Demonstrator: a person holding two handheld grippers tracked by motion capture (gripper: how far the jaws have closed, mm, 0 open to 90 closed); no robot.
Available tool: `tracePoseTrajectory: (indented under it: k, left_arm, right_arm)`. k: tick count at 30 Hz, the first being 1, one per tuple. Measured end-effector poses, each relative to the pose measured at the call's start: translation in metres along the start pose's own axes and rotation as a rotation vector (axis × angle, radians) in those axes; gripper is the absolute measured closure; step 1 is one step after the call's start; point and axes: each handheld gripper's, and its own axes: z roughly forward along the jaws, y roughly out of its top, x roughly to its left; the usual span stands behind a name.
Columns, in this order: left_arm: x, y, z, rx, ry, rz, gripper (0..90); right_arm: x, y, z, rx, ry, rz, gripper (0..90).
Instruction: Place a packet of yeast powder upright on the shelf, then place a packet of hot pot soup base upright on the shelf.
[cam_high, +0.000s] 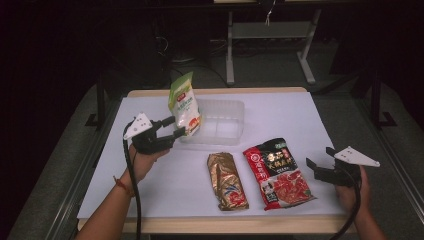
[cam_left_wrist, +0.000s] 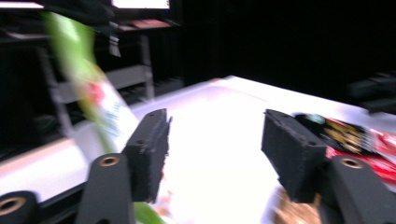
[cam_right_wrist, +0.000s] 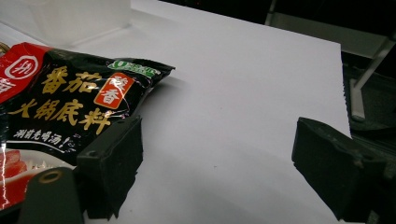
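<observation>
Fingers, left gripper (cam_high: 172, 127): black pads (cam_left_wrist: 148, 151) stand well apart with bare table between them; nothing held. No earlier frame applies. The green-and-white pouch (cam_high: 184, 105) sits just past the tips, close to the left pad in the left gripper view (cam_left_wrist: 93, 93), blurred there; whether pad and pouch touch cannot be told.

Fingers, right gripper (cam_high: 320, 159): pads (cam_right_wrist: 114, 154) spread wide over white table, holding nothing.

Landmark: clear plastic tub (cam_high: 222, 122), at the far middle of the white table (cam_high: 280, 115).

- Green-and-white pouch: upright, tilted, at the tub's left end, leaning on or in its near-left corner; which of the two cannot be told.
- Left gripper: just left of the tub, at the pouch's lower edge, carried by the left hand (cam_high: 142, 162).
- Gold packet (cam_high: 227, 180): flat, on the near side of the tub, apart from it.
- Red-and-black sauce packet (cam_high: 280, 172): flat, near and right of the tub, just beside the gold packet without touching. In the right gripper view its top corner (cam_right_wrist: 70, 98) lies just beyond the left pad.
- Right gripper: well right of the tub, near the sauce packet's right edge, in the right hand (cam_high: 352, 192).

In the way: nothing lies between the right gripper and the sauce packet; the pouch stands between the left gripper and the tub.
</observation>
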Motion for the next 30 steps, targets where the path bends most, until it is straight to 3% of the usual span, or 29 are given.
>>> tracePoseTrajectory:
  k: [3, 6, 7, 8, 11, 12, 15, 16, 18, 23, 30]
  left_arm:
    - [-0.010, -0.006, -0.001, 0.040, -0.028, 0.008, 39.7]
    - [-0.023, -0.016, -0.001, 0.086, -0.126, -0.012, 38.4]
    - [-0.023, -0.016, -0.001, 0.086, -0.126, -0.012, 38.1]
    - [-0.026, -0.019, 0.002, 0.113, -0.146, -0.021, 38.1]
    - [-0.032, -0.028, 0.010, 0.188, -0.149, -0.028, 37.0]
    - [-0.034, -0.034, 0.015, 0.222, -0.176, -0.042, 36.9]
    - [-0.035, -0.039, 0.022, 0.240, -0.196, -0.060, 36.7]
    - [-0.035, -0.043, 0.028, 0.268, -0.209, -0.081, 35.4]
    - [-0.035, -0.045, 0.031, 0.270, -0.218, -0.100, 31.8]
    - [-0.035, -0.054, 0.046, 0.311, -0.287, -0.221, 29.6]
    - [-0.038, -0.054, 0.060, 0.323, -0.294, -0.252, 26.7]
  right_arm:
    - [0.000, 0.000, 0.000, 0.000, -0.001, 0.001, 15.8]
    - [0.000, 0.000, 0.001, 0.005, -0.005, -0.001, 15.8]
    - [0.000, 0.000, 0.001, 0.005, -0.005, -0.001, 15.8]
    - [0.000, 0.000, 0.001, 0.007, -0.005, -0.001, 15.8]
    - [0.000, 0.001, 0.001, 0.012, -0.005, -0.002, 15.8]
    - [0.000, 0.001, 0.002, 0.016, -0.003, -0.001, 15.8]
    - [0.000, 0.001, 0.002, 0.020, 0.001, 0.001, 15.8]
    - [0.000, 0.001, 0.002, 0.021, 0.003, 0.001, 15.8]
    - [0.000, 0.001, 0.002, 0.022, 0.003, 0.000, 15.8]
    - [0.001, 0.001, 0.003, 0.027, 0.003, -0.008, 15.8]
    - [0.001, 0.001, 0.003, 0.025, 0.000, -0.010, 15.8]
